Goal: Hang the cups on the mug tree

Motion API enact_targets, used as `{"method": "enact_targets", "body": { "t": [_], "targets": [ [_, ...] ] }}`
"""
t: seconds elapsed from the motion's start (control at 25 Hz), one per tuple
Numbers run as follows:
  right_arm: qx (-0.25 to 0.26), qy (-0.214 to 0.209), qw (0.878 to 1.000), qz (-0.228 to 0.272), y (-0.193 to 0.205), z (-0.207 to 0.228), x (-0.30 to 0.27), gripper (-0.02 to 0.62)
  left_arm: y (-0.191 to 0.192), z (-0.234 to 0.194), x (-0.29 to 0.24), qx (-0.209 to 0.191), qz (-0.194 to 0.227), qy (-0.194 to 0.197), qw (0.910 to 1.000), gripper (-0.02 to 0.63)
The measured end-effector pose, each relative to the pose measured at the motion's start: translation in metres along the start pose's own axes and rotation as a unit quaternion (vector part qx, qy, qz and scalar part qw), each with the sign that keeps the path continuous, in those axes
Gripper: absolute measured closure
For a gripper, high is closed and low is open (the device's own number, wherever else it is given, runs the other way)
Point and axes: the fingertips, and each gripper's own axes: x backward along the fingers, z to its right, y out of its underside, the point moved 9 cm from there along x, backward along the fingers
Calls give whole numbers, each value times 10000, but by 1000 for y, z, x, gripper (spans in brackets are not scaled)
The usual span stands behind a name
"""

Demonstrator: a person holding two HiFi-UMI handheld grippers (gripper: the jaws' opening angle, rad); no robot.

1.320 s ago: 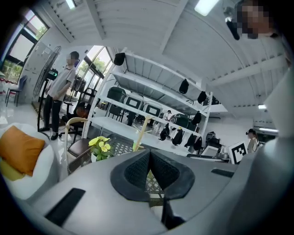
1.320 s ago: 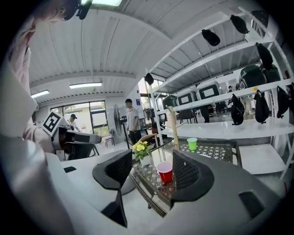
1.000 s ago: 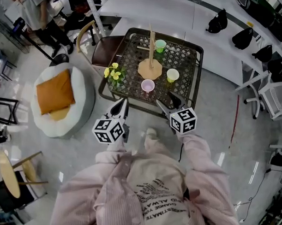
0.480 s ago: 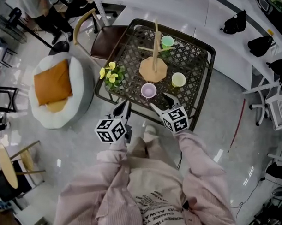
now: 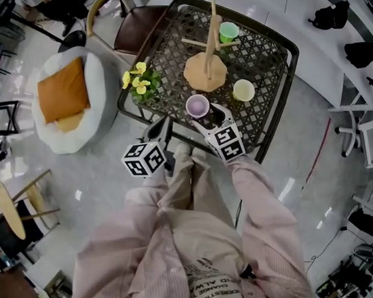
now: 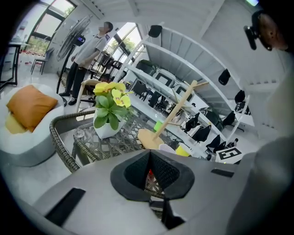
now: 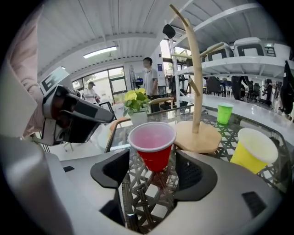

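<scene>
A red cup point(image 5: 197, 105) point(image 7: 153, 144) stands upright near the front edge of the dark lattice table point(image 5: 270, 127). My right gripper point(image 5: 210, 118) point(image 7: 154, 170) is right in front of it. Its jaws have just been opening and stand wide to either side of the cup's base, not touching it. The wooden mug tree point(image 5: 206, 69) point(image 7: 196, 92) rises behind, with a yellow cup point(image 5: 243, 90) point(image 7: 251, 149) to its right and a green cup point(image 5: 228, 32) point(image 7: 224, 113) beyond. My left gripper point(image 5: 162, 130) point(image 6: 149, 170) hovers off the table's front edge, shut and empty.
A pot of yellow flowers point(image 5: 138, 85) point(image 6: 109, 110) sits on the table's front left corner. A round white cushion seat with an orange pillow point(image 5: 65, 97) lies on the floor to the left. A chair point(image 5: 131, 27) stands behind the table.
Both grippers have come down and forward to the table. The right one has reached the red cup and its jaws have widened. The left stays shut near the table's edge.
</scene>
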Motion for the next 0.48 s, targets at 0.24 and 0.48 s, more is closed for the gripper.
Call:
{"method": "enact_targets", "body": {
  "t": [0.24, 0.48],
  "targets": [
    [8, -64, 10000, -63, -3, 2, -16, 302, 3, -5, -9, 92, -25, -7, 10000, 607],
    [-78, -49, 9999, -79, -2, 3, -25, 304, 4, -7, -15, 109, -12, 32, 9999, 608]
  ]
}}
